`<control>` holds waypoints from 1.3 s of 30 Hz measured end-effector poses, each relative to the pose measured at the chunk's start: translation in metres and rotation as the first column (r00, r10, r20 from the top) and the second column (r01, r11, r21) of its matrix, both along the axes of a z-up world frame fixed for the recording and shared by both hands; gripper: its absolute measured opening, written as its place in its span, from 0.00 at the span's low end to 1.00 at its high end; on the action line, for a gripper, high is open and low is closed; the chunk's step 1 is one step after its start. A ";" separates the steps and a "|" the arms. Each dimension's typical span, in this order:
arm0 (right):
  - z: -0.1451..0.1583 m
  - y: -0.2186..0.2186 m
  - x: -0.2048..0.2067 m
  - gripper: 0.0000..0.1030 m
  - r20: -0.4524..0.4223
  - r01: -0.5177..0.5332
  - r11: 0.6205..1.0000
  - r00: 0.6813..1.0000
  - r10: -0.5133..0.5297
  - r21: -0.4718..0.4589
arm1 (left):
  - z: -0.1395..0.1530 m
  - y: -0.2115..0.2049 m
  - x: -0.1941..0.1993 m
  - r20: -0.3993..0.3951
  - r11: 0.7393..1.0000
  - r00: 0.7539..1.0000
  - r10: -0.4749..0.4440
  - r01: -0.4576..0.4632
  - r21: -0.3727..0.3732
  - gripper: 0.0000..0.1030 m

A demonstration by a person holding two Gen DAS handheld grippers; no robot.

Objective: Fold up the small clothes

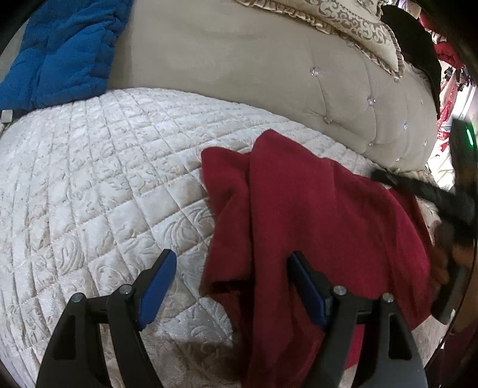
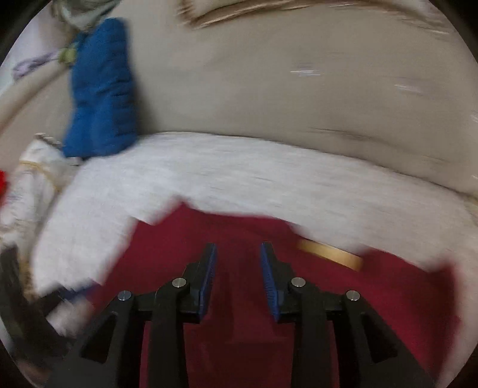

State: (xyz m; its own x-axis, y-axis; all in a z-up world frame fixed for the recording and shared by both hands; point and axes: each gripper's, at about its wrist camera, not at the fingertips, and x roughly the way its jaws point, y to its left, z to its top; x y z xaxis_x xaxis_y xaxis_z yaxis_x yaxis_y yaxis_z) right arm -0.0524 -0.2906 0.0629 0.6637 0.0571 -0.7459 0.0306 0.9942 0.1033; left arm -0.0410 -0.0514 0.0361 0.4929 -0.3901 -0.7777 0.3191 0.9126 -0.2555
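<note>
A dark red garment lies rumpled on the white quilted cover, toward the right. My left gripper is open and empty, its left finger over the cover and its right finger over the garment's left edge. In the blurred right wrist view the same red garment spreads under my right gripper, which is open with nothing between its blue pads. A tan label shows on the garment just right of the fingers. The right gripper's black body shows at the garment's right edge.
A beige tufted headboard rises behind the cover. A blue padded garment leans at the back left, also in the right wrist view. A patterned frilled pillow sits at the top right. Folded white cloth lies at the left.
</note>
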 end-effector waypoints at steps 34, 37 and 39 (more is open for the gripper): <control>0.029 -0.008 -0.212 0.13 -0.009 0.311 0.945 0.950 -0.312 0.102 | 0.040 -0.030 -0.056 0.176 0.978 0.963 -0.205 0.210 -0.007 0.85; 0.038 0.000 -0.223 0.14 -0.028 0.320 0.940 0.947 -0.319 0.115 | 0.037 -0.041 -0.058 0.155 0.966 0.955 -0.253 0.259 -0.023 0.86; 0.043 0.002 -0.231 0.14 -0.030 0.346 0.933 0.938 -0.345 0.100 | 0.034 -0.047 -0.058 0.136 0.957 0.950 -0.282 0.289 -0.031 0.87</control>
State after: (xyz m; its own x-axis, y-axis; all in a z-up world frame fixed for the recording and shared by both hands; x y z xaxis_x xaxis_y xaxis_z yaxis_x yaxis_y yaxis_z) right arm -0.2838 -0.2887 0.1063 0.6471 -0.0982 -0.7561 0.3723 0.9061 0.2009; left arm -0.0987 -0.0979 0.0698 0.4497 -0.5657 -0.6912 0.5974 0.7658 -0.2381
